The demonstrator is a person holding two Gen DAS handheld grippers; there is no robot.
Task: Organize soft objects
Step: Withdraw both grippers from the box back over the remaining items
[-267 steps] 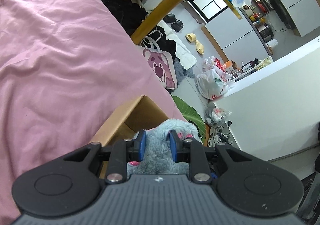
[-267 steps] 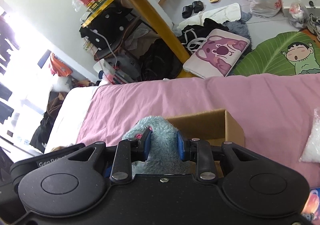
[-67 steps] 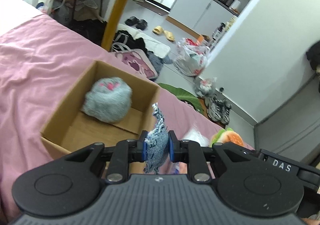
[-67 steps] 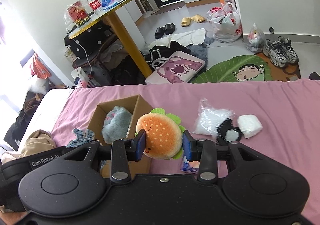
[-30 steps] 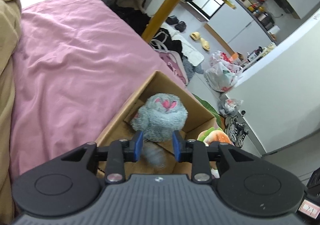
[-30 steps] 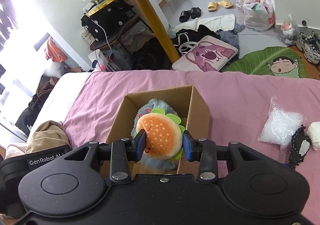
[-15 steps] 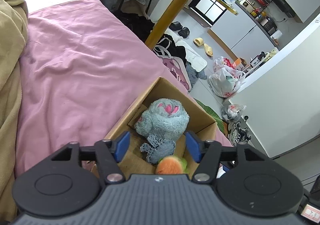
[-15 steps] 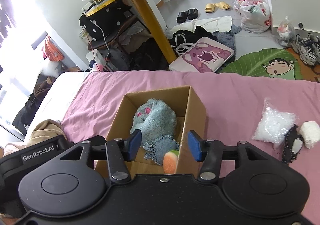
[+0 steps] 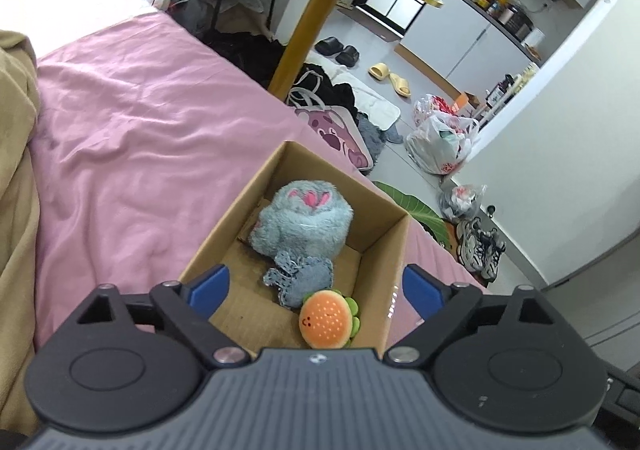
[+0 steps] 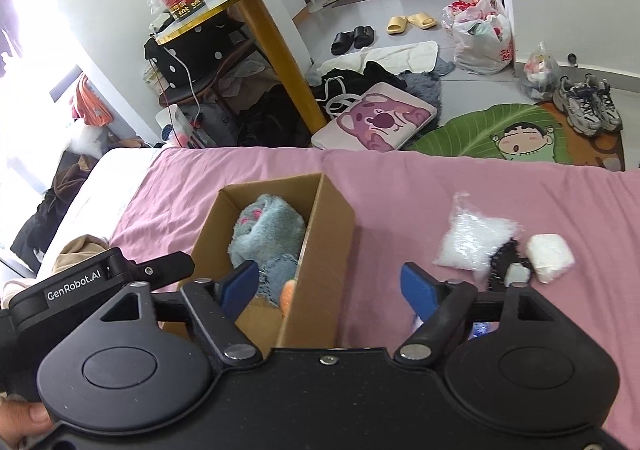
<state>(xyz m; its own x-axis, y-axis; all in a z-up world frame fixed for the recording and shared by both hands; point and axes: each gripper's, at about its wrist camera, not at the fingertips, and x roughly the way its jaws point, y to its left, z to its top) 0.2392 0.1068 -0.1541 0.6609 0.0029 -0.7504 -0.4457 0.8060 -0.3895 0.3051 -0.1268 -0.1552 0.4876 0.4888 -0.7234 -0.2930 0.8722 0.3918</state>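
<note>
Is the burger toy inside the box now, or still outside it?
Inside. The burger toy lies on the floor of the box, near its front wall, beside the denim piece.

A brown cardboard box point(image 9: 394, 250) holds a grey-blue plush point(image 9: 304, 220) with pink ears, a denim-blue piece point(image 9: 304, 278) and an orange, green-fringed burger toy point(image 9: 326, 320), on pink bedding point(image 9: 132, 154).

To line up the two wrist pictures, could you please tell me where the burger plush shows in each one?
Left wrist: the burger plush lies whole at the near end of the cardboard box, low in the picture, just right of centre.
Right wrist: only an orange sliver of it peeks out inside the box, left of centre, by the box's right wall.
Shared landmark: the grey fluffy plush at the box's far end.
</note>
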